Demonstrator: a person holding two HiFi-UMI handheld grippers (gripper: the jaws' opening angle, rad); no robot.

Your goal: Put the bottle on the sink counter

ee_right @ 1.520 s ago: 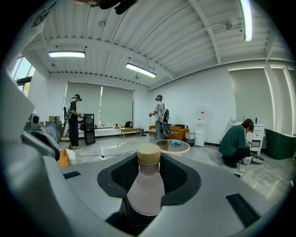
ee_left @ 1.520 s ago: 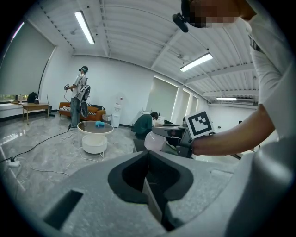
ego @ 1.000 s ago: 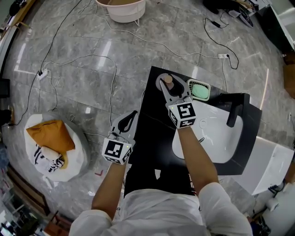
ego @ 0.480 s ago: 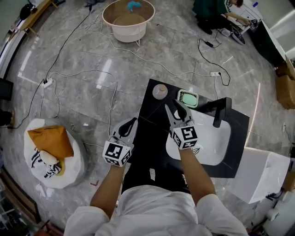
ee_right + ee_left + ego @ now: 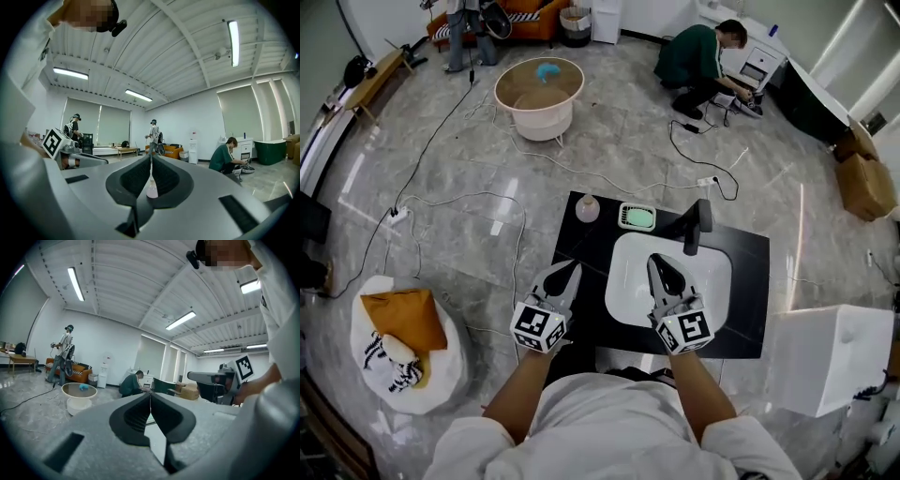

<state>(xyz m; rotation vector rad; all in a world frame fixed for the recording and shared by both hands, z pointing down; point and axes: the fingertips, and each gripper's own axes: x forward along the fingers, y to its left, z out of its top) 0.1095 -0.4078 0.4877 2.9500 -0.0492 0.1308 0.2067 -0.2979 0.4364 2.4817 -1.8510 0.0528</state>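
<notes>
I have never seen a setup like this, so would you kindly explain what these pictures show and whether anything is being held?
There is no robot here: a person holds a hand-held grasping tool in each hand. The head view comes from a camera on the person's head, looking steeply down. In it the left tool and right tool show with their marker cubes. The two gripper views come from cameras riding on each tool, looking along its jaws out into the room. Below the tools is a black counter with a white sink and a black faucet. On the counter stand a small bottle and a green dish. Nothing is held: both tools' jaws are together and empty, and the right one's have just closed on nothing.
</notes>
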